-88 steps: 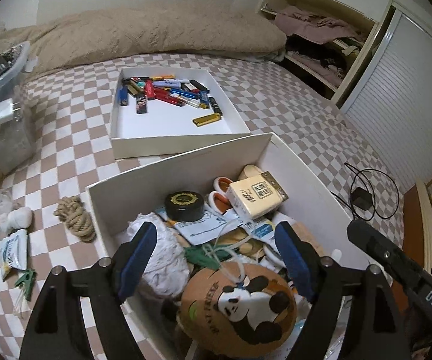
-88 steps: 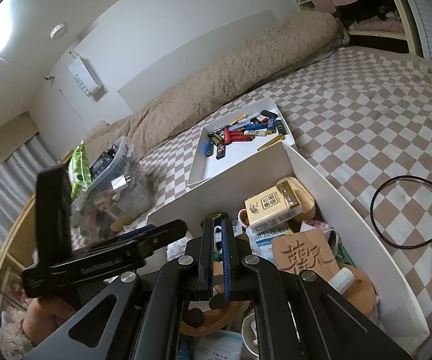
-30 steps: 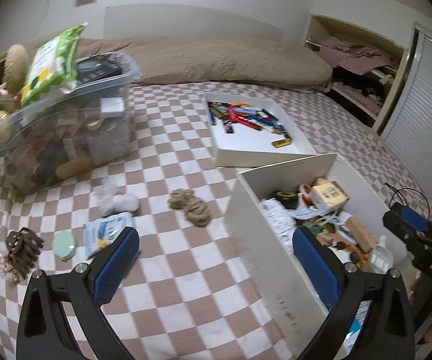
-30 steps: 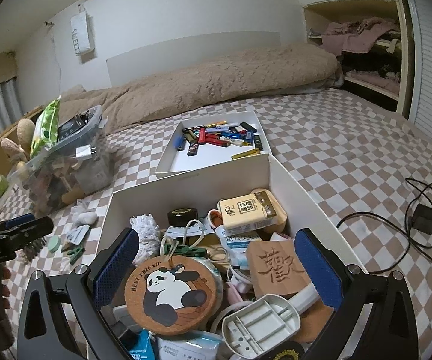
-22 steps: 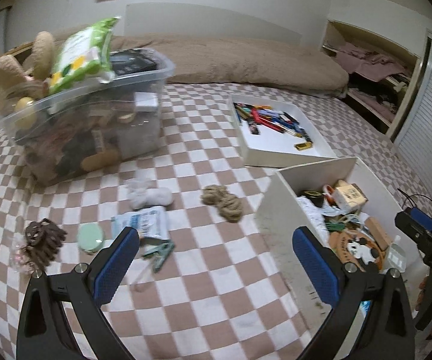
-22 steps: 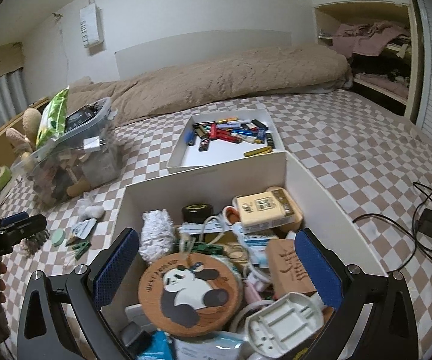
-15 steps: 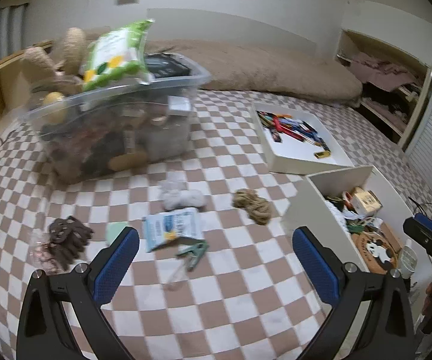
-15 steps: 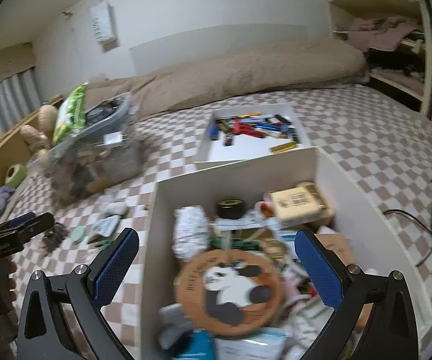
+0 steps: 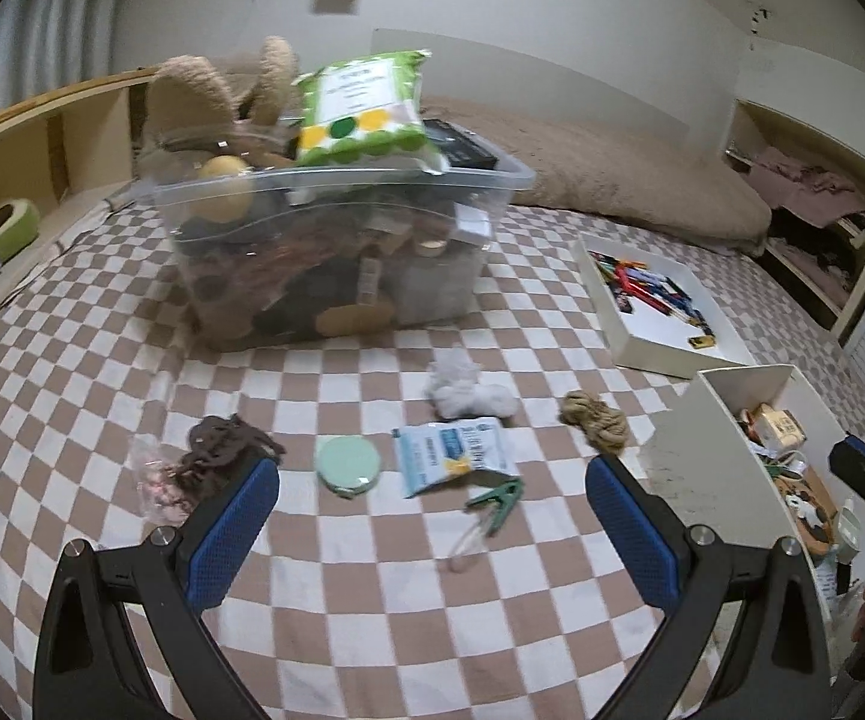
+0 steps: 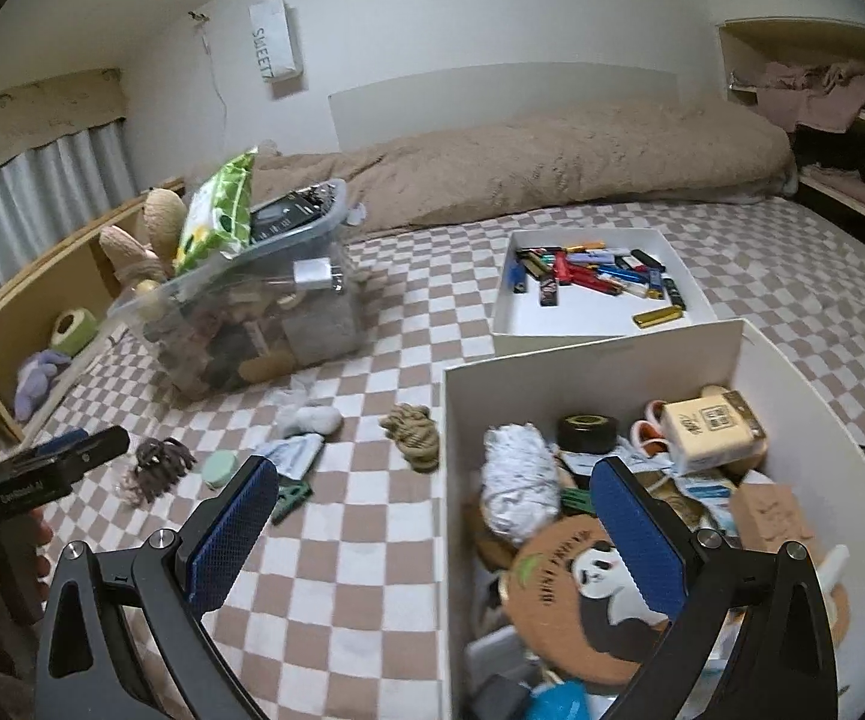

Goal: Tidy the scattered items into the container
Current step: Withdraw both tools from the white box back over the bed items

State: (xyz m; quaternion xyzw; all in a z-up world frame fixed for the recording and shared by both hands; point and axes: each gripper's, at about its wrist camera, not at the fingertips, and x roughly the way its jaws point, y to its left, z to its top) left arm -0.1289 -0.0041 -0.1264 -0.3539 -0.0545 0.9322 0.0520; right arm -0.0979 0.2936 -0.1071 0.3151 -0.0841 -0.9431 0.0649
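Loose items lie on the checkered bedspread: a brown hair claw [image 9: 225,444], a round mint-green compact [image 9: 348,462], a blue-and-white packet [image 9: 453,456], a green clip [image 9: 495,501], a white sock bundle [image 9: 468,393] and a coil of tan rope [image 9: 594,423]. My left gripper [image 9: 432,534] hovers open above and in front of them, holding nothing. The white box [image 10: 588,354], full of oddments with a panda coaster [image 10: 588,582] on top, stands to the right. My right gripper [image 10: 432,534] hangs open over the box's left wall, empty. The rope [image 10: 414,429] lies just left of the box.
A clear plastic bin [image 9: 336,240] crammed with things stands behind the loose items, a green snack bag [image 9: 360,111] on top. A shallow white tray [image 10: 594,294] of lighters lies behind the box. A beige duvet [image 10: 552,162] runs along the wall. Wooden shelving [image 9: 18,162] borders the left.
Both grippers swung left, away from over the box; the left one now faces the scattered items. The right gripper, shut 2.9 s ago, stands open.
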